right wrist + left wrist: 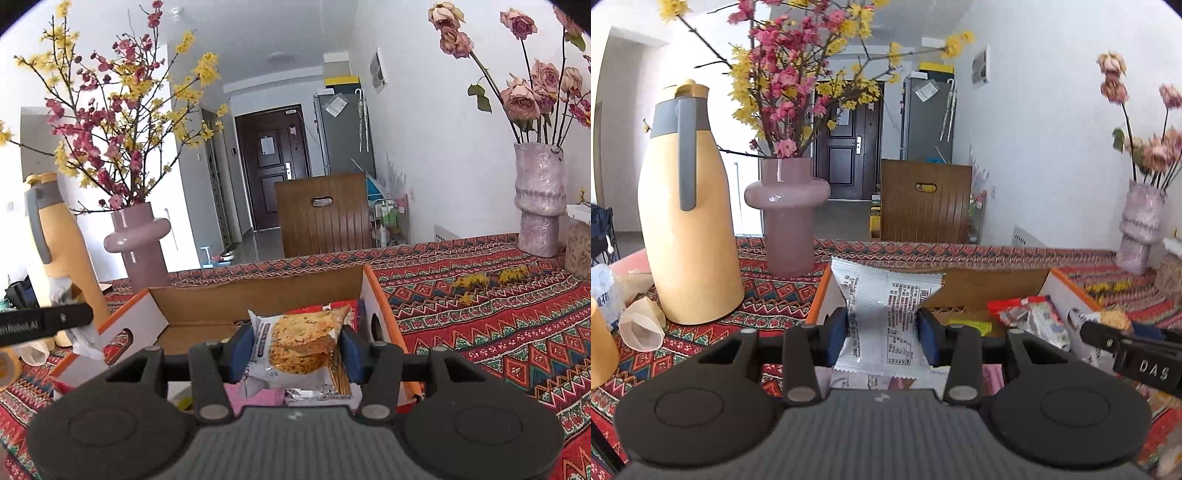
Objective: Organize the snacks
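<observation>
My left gripper is shut on a white snack packet with printed text on its back, held over the near left part of an open cardboard box. My right gripper is shut on a clear packet showing a golden biscuit, above the same box. Several snack packets lie inside the box, among them a red-edged one. The right gripper's tip also shows at the right of the left wrist view, and the left one's at the left of the right wrist view.
On the patterned tablecloth, left of the box, stand a yellow thermos jug and a pink vase of blossom branches. Paper cups lie by the jug. A pale vase of roses stands far right. A wooden chair is beyond the table.
</observation>
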A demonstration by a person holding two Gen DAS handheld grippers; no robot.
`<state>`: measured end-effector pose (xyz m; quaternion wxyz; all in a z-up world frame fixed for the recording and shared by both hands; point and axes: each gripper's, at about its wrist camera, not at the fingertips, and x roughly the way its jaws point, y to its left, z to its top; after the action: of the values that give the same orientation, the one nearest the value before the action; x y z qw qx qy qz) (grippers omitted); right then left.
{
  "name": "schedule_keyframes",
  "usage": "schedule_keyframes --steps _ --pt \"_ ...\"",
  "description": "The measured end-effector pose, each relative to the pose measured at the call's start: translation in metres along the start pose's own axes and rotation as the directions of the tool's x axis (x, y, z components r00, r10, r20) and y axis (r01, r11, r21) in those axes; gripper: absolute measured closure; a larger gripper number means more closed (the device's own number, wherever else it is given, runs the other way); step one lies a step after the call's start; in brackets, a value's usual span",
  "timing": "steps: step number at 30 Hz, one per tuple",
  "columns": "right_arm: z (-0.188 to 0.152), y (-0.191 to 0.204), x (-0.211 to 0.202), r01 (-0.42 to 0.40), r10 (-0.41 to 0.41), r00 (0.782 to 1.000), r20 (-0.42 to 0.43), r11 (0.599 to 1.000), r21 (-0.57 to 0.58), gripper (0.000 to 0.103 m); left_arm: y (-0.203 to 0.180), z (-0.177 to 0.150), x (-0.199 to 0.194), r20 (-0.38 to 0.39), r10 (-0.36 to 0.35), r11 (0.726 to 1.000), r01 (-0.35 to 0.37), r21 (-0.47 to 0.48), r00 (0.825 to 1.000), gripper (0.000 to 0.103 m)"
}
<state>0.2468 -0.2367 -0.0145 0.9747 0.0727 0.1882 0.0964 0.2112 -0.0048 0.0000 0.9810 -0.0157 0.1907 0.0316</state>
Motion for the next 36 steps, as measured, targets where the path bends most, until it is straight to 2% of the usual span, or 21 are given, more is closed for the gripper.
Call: schedule_keyframes --steps 6,9,10,11,15,17,19,24,36 --pt "-0.005 0.005 0.003 0.003 -0.003 1.000 -0.018 1.000 -0.020 0.053 0.000 -0.008 0.007 -0.023 0.015 1.000 -0.015 -0.001 1.000 0.061" --pt "-0.007 0.006 0.004 0.006 -0.007 1.000 -0.026 1.000 -0.021 0.053 0.003 -0.008 0.006 -0.016 0.013 1.000 -0.013 -0.019 1.000 0.057" --pt "-0.007 0.005 0.004 0.005 -0.006 1.000 -0.025 1.000 -0.018 0.051 0.003 -0.008 0.004 -0.012 0.011 1.000 -0.012 -0.021 1.000 0.048" --pt "-0.007 0.004 0.004 0.006 -0.006 1.000 -0.024 1.000 -0.015 0.046 0.004 -0.008 0.003 -0.002 0.013 1.000 -0.013 -0.023 1.000 0.033" --pt "-0.008 0.003 0.002 0.012 -0.012 1.000 -0.013 1.000 -0.005 0.031 0.003 -0.008 -0.009 0.069 0.033 0.999 -0.031 -0.029 0.997 0.001" --pt "-0.008 0.001 0.001 0.019 -0.019 1.000 -0.003 1.000 0.004 0.008 0.004 -0.008 -0.013 0.094 0.037 0.999 -0.033 -0.038 0.995 0.000" --pt "-0.008 -0.001 -0.001 0.024 -0.024 1.000 0.010 1.000 0.011 0.000 0.004 -0.008 -0.014 0.094 0.036 0.998 -0.032 -0.046 0.995 0.000" --pt "-0.008 -0.001 -0.004 0.032 -0.032 0.999 0.025 0.999 0.015 0.000 0.006 -0.009 -0.010 0.070 0.043 0.997 -0.039 -0.060 0.997 0.000" --pt "-0.008 -0.001 -0.004 0.036 -0.037 0.999 0.024 0.999 0.016 0.000 0.007 -0.009 -0.011 0.069 0.041 0.997 -0.037 -0.062 0.997 0.000"
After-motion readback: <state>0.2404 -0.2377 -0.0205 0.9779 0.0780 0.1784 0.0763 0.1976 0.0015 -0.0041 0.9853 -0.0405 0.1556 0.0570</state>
